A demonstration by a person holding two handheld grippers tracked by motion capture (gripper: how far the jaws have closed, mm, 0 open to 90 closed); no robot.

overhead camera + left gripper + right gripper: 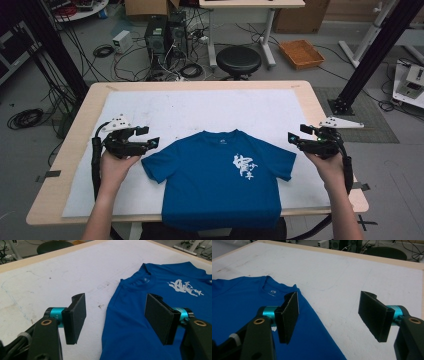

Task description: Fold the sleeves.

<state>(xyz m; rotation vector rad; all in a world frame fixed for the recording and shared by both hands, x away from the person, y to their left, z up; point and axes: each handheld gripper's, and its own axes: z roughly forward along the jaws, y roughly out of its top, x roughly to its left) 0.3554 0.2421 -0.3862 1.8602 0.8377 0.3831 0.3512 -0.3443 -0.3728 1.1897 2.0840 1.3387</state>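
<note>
Blue T-shirt (220,180) flat on white mat (200,107) | left gripper (154,143) jaws wide, empty | right gripper (291,138) jaws wide, empty

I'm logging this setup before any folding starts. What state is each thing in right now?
T-shirt: spread flat, front up, hem hanging over the table's near edge.
Left gripper: open, holding nothing, beside one sleeve.
Right gripper: open, holding nothing, beside the other sleeve.

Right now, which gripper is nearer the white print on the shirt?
Right. The print sits on the shirt's chest toward the right sleeve. The right gripper hovers open just off that sleeve; the left gripper hovers open by the opposite sleeve, farther away.
</note>
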